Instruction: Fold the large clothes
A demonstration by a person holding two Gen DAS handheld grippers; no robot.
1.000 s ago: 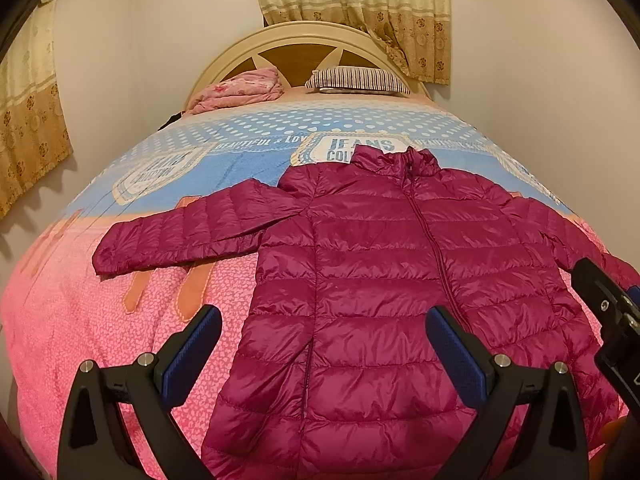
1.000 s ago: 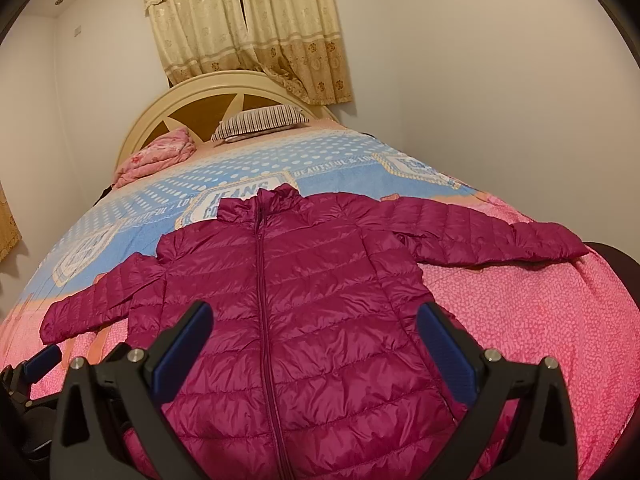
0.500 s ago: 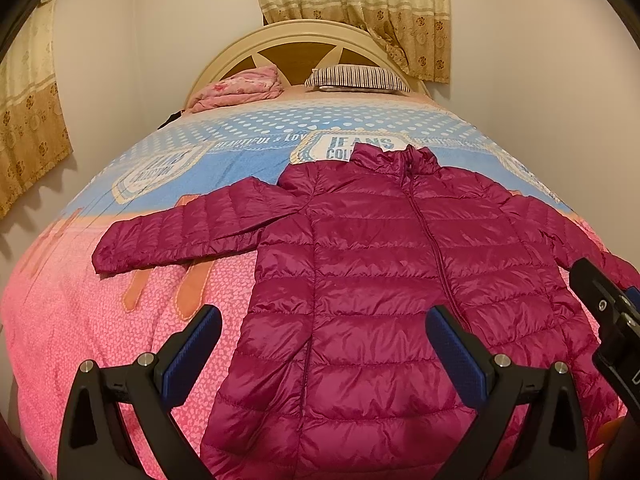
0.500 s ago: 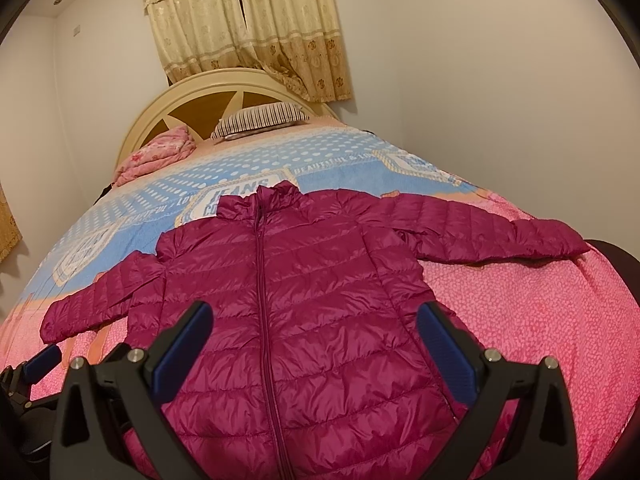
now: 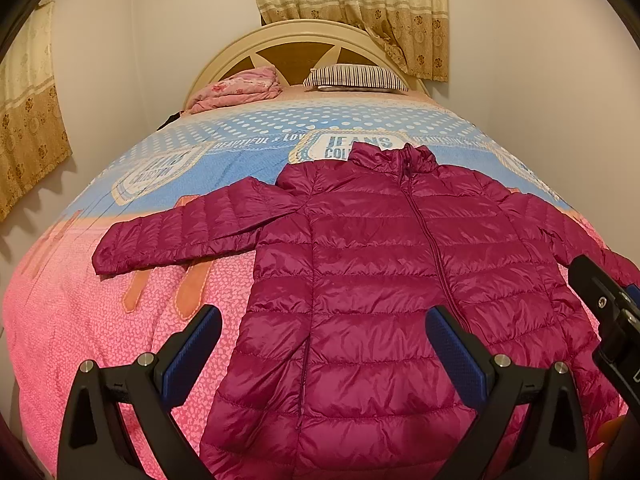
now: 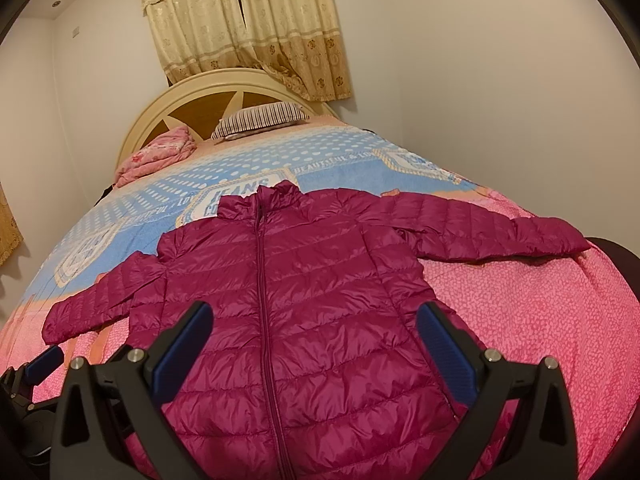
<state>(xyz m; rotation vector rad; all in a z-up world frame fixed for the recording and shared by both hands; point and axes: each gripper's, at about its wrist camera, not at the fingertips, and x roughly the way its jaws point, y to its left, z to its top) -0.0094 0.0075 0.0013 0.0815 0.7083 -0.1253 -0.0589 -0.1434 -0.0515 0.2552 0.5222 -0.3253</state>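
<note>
A magenta quilted puffer jacket (image 5: 380,272) lies flat, face up and zipped, on the bed, both sleeves spread out to the sides; it also shows in the right wrist view (image 6: 304,300). My left gripper (image 5: 324,336) is open and empty, held above the jacket's lower left part. My right gripper (image 6: 316,332) is open and empty, held above the jacket's lower middle. The right gripper shows at the right edge of the left wrist view (image 5: 608,308). The left gripper shows at the lower left of the right wrist view (image 6: 36,364).
The bed (image 5: 80,320) has a pink and blue printed cover. A striped pillow (image 5: 356,78) and a folded pink blanket (image 5: 236,92) lie by the cream headboard (image 5: 240,44). Walls stand close on both sides; curtains (image 6: 248,28) hang behind.
Both grippers have barely shifted; the views are almost the same. The jacket has not moved.
</note>
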